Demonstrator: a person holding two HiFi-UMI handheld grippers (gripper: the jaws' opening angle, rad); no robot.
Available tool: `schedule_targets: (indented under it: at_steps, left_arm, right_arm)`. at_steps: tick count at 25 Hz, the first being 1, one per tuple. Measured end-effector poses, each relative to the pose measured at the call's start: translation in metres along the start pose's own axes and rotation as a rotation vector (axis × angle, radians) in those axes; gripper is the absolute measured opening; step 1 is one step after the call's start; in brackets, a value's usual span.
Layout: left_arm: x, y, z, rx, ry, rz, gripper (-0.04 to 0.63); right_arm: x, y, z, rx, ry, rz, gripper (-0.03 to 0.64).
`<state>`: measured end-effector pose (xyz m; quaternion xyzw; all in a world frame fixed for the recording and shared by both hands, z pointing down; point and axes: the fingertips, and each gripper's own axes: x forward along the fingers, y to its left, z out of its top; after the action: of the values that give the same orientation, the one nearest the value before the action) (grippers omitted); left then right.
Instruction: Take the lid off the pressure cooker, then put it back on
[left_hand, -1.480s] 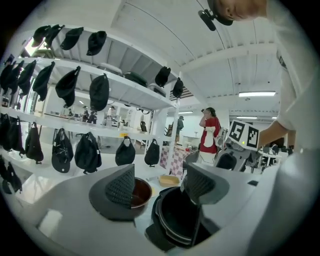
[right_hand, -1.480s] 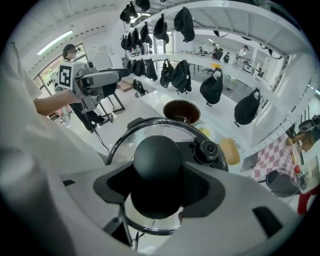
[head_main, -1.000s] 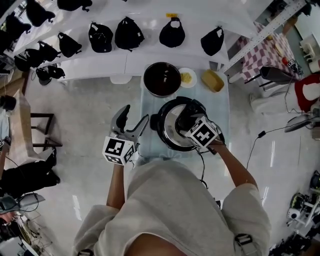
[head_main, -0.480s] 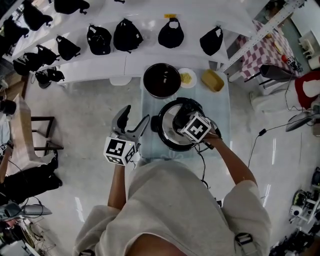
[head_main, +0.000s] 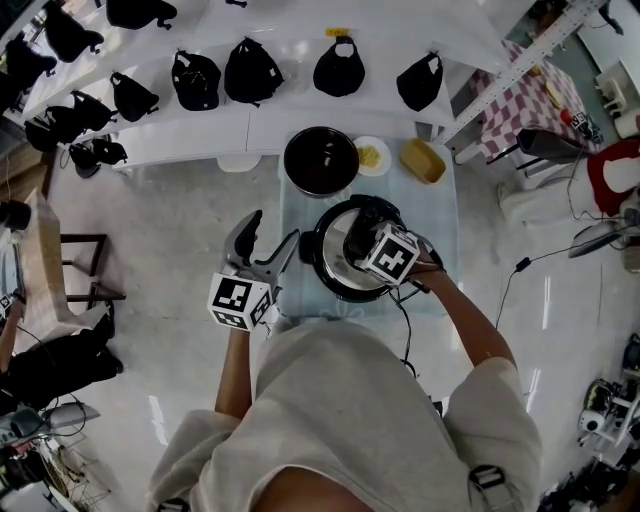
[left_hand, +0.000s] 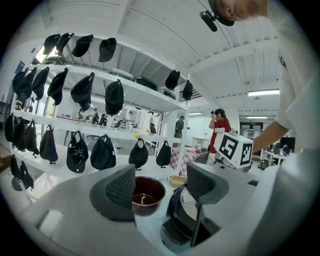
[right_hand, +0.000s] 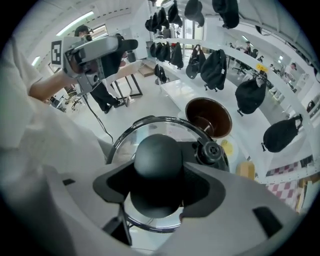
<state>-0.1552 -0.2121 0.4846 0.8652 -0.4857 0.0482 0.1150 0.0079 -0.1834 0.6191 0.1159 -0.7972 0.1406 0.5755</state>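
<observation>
The pressure cooker (head_main: 335, 268) stands on the small table, black with a glass lid (right_hand: 131, 134). My right gripper (right_hand: 159, 184) is over it, and its jaws press both sides of the lid's round black knob (right_hand: 159, 152). In the head view the right gripper (head_main: 366, 240) covers the lid's middle. From these views I cannot tell whether the lid rests on the pot or is slightly raised. My left gripper (head_main: 272, 236) hangs open at the table's left edge, beside the cooker, with nothing between its jaws. In its own view the left gripper (left_hand: 160, 183) frames the cooker (left_hand: 186, 216).
Behind the cooker sit a dark brown bowl (head_main: 321, 160), a small plate with something yellow (head_main: 373, 155) and a yellow block (head_main: 423, 161). The table (head_main: 440, 285) is narrow. White shelves with black caps and bags (head_main: 253, 70) run along the far side. A cable (head_main: 405, 330) trails off the front.
My right gripper has shifted a little left and farther over the cooker lid and stays on the knob. The left gripper has held still.
</observation>
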Motion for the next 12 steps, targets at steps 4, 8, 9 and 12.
schedule_targets:
  at_steps: [4, 8, 9, 12]
  left_arm:
    - [-0.0018, -0.0023, 0.0006, 0.005, 0.002, 0.001, 0.311]
    - [-0.0042, -0.0035, 0.0023, 0.010, 0.001, 0.006, 0.311]
    - [-0.0048, -0.0038, 0.0023, 0.010, 0.001, 0.007, 0.311]
    - [-0.0046, -0.0052, 0.0019, 0.013, 0.000, 0.007, 0.311]
  right_arm:
    - [0.0000, 0.0023, -0.0001, -0.119, 0.037, 0.027, 0.276]
    - [0.0011, 0.0070, 0.0012, -0.263, 0.071, 0.067, 0.276]
    - [0.0013, 0.0081, 0.0006, -0.294, 0.078, 0.075, 0.276]
    - [0.0025, 0.0096, -0.0004, -0.362, 0.092, 0.088, 0.280]
